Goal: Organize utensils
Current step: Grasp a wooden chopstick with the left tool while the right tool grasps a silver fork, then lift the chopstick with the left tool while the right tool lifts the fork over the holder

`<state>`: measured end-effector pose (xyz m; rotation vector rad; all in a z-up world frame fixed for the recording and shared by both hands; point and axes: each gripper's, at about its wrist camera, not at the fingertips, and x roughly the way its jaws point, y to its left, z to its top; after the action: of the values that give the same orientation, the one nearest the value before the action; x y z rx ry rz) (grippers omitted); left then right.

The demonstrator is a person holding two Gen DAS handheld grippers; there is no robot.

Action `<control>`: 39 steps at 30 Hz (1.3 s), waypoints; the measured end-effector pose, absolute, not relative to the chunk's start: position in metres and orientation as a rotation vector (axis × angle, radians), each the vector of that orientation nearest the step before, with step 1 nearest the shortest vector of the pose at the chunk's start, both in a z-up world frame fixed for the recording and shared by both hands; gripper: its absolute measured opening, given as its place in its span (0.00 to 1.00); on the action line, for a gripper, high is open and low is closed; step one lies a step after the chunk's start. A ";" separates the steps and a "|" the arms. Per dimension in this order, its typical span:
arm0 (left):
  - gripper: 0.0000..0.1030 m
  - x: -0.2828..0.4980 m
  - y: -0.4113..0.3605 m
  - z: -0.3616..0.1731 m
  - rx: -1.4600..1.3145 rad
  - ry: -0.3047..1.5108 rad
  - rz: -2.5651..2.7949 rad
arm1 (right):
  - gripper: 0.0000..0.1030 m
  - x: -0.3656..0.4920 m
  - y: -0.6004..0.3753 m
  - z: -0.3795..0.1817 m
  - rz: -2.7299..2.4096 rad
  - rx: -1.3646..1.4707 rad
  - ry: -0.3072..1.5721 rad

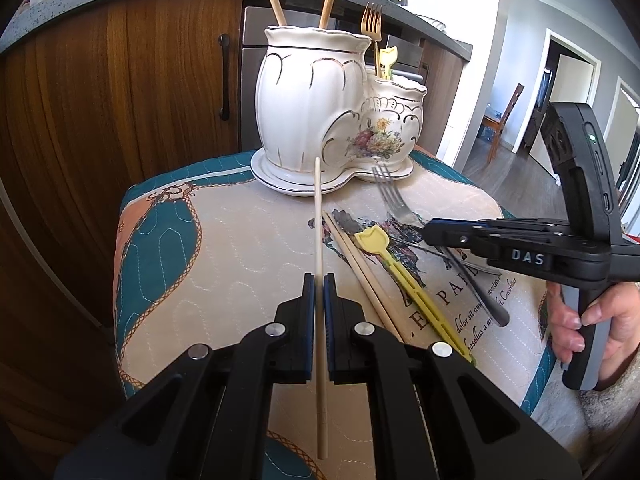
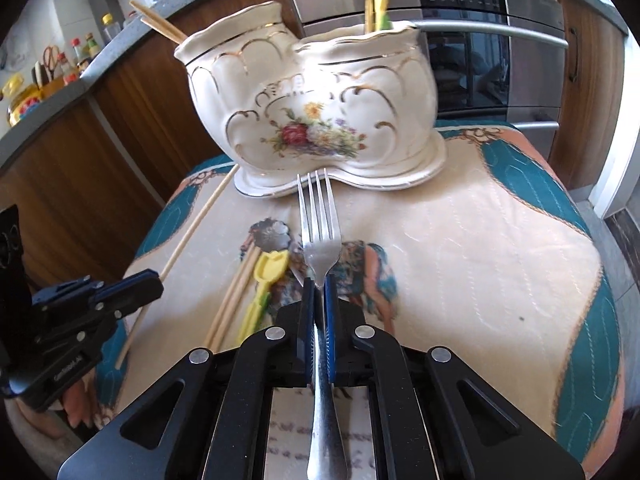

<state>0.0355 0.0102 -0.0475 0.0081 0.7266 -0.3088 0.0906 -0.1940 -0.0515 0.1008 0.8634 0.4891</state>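
Pinching a chopstick (image 1: 319,280) in your left gripper (image 1: 319,280), your right gripper's (image 2: 319,284) jaws clamp a steel fork (image 2: 320,236), tines toward the ceramic holder (image 2: 312,112) at twelve o'clock.

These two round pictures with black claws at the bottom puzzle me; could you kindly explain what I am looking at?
No robot: a person holds a handheld gripper in each hand, each carrying a forward-looking fisheye camera. The left camera shows the left gripper shut on a chopstick. The right camera shows the right gripper shut on a fork. Ahead stands a two-part ceramic holder on a quilted cloth, already holding chopsticks and a gold fork. On the cloth lie two chopsticks and a yellow utensil.
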 end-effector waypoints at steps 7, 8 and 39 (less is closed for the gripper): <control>0.04 0.037 0.009 -0.049 0.013 0.735 -0.318 | 0.06 0.082 -0.210 -0.049 0.495 0.102 0.882; 0.04 0.036 0.009 -0.049 0.014 0.734 -0.320 | 0.06 0.081 -0.211 -0.049 0.498 0.109 0.887; 0.04 0.024 0.003 -0.034 0.016 0.644 -0.381 | 0.03 0.008 -0.222 0.019 0.586 0.074 0.365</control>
<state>0.0243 0.0031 -0.0335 0.0159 0.6444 -0.3806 0.0083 -0.2221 0.0190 0.0742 0.3647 0.5856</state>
